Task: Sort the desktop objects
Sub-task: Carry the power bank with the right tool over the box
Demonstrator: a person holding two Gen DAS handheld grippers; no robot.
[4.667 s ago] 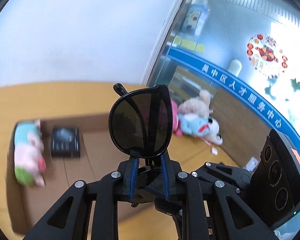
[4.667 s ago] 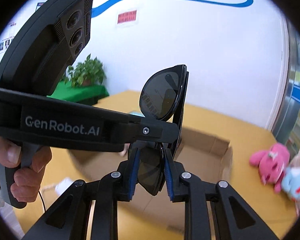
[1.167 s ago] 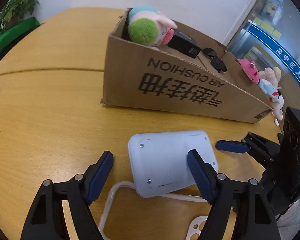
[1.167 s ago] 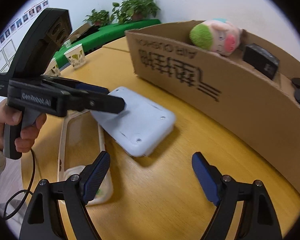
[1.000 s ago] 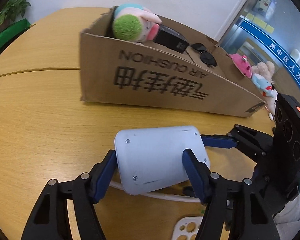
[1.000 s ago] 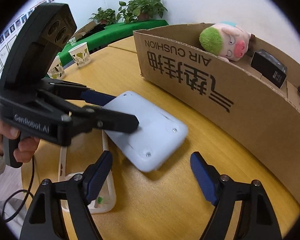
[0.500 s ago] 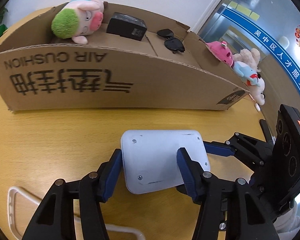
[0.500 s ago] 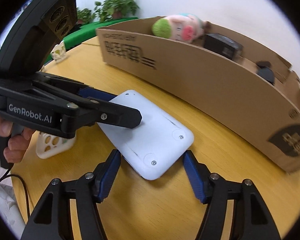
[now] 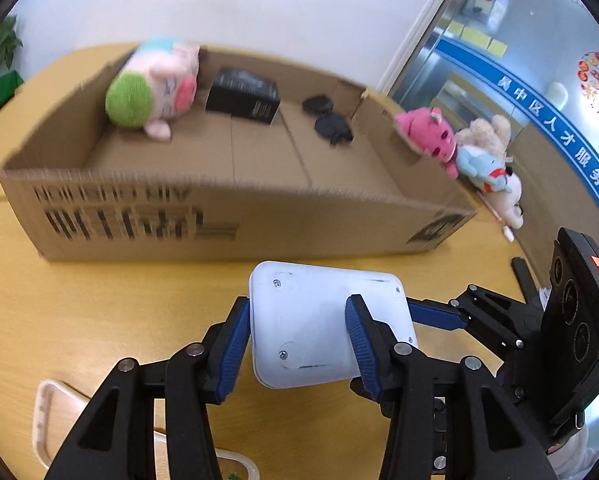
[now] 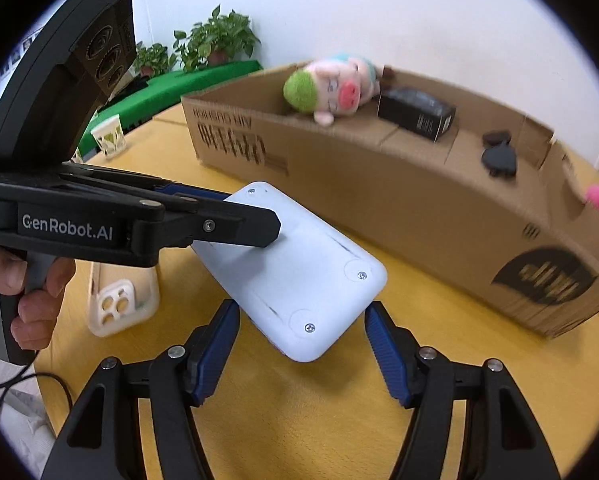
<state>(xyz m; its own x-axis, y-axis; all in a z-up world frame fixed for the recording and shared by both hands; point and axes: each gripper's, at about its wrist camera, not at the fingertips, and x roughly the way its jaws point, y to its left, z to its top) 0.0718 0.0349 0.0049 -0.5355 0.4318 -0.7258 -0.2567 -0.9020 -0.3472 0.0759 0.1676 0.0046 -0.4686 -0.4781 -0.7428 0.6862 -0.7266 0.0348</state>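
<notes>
Cardboard box (image 9: 227,216) fills the upper middle of the left wrist view, sitting on the yellow wood surface (image 9: 79,312). Going left to right inside it: a plush pig with a green cap (image 9: 151,88) at the upper left, then a black box (image 9: 242,95), then folded dark sunglasses (image 9: 328,119) near the right end wall. Past that wall, at the right of the frame, a pink plush (image 9: 427,136) and a couple more soft toys (image 9: 487,164) are bunched up on the surface.

Lower middle is the white device (image 9: 311,324), a flat rounded slab with its screwed underside up. The left hand-held gripper (image 9: 299,344) has its blue pads clamped on the slab's two sides, holding it just in front of the box. A white plastic piece (image 9: 43,412) pokes in at the bottom left corner.

In the right wrist view, the left hand-held gripper (image 10: 259,228) comes in from the left, with a hand (image 10: 23,304) on its grip and a white phone case (image 10: 119,308) below it. The white device (image 10: 295,272) is in the centre, tilted, near corner dipping toward the bottom. The right hand-held gripper (image 10: 299,344) sits wide apart around that corner, pads not touching it as far as I can see.
</notes>
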